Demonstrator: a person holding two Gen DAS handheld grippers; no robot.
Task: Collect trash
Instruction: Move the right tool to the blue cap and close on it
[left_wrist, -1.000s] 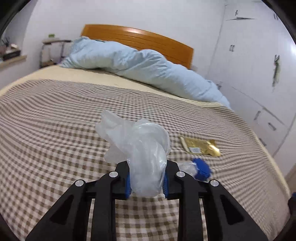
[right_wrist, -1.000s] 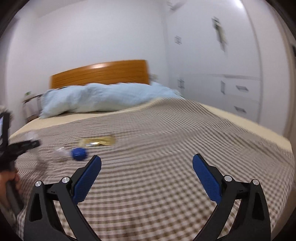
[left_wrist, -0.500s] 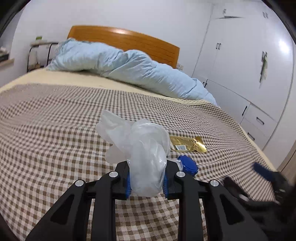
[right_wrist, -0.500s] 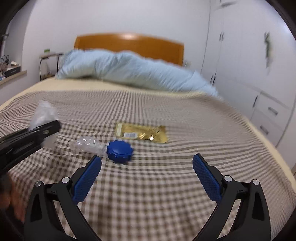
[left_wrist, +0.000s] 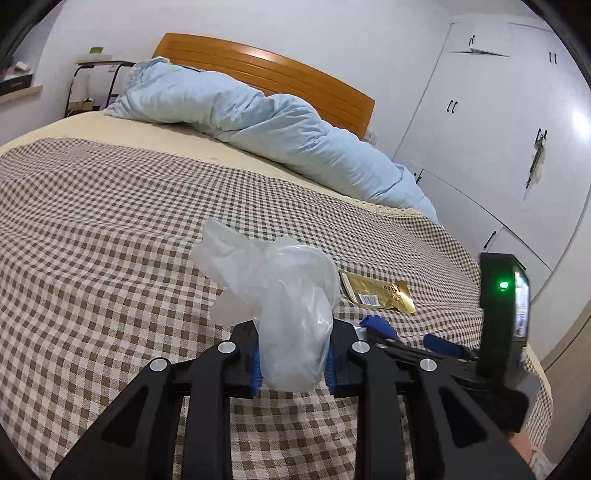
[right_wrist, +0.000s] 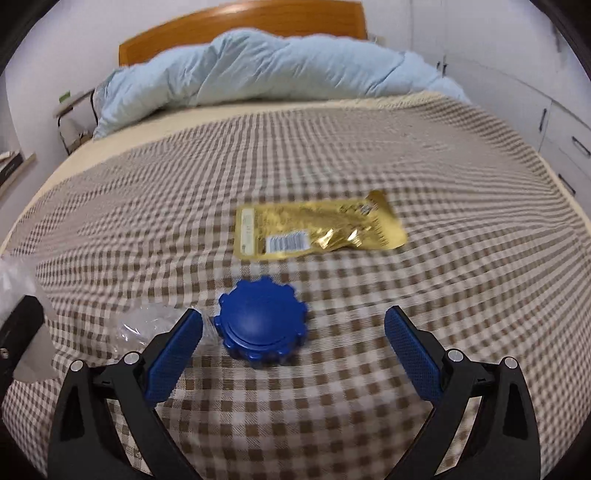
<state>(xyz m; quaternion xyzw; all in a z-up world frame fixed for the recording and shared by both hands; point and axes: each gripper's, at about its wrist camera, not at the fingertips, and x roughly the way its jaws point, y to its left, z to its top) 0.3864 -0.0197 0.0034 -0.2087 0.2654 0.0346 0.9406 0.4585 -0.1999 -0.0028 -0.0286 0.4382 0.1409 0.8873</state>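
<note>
**Bag clamped on the left, blue cap between spread pads on the right**

Far left in the right wrist view: a scrap of the clear plastic bag (right_wrist: 14, 284) at the frame edge, pinched in the black body of the left gripper (right_wrist: 18, 332). In the left wrist view, the same left gripper (left_wrist: 293, 356) closed narrow on the bag (left_wrist: 284, 295), blue pads pressed into the plastic on both sides. Bag bunched and standing upright, long axis running up and away from the pads, crumpled top flaring toward the headboard (left_wrist: 266, 77).

Further right, lying on the brown-checked bedspread (right_wrist: 369, 155): a crushed clear bottle (right_wrist: 147, 325), on its side, long axis left to right, blue cap (right_wrist: 262, 326) at its right end and facing the right wrist camera. Bottle body partly hidden behind the left pad of the right gripper (right_wrist: 293, 350).

Right gripper spread wide, holding nothing, cap sitting low between its blue pads, nearer the left one; contact cannot be told.

Beyond the cap, slightly right: a gold foil packet (right_wrist: 317, 225), flat on the bedspread, long axis left to right, barcode face up, well apart from both grippers. Same packet (left_wrist: 376, 293) just right of the bag in the left wrist view, with the right gripper (left_wrist: 443, 341) low at the right edge.

Behind everything, a rumpled pale-blue duvet (right_wrist: 258, 66) across the head of the bed.
</note>
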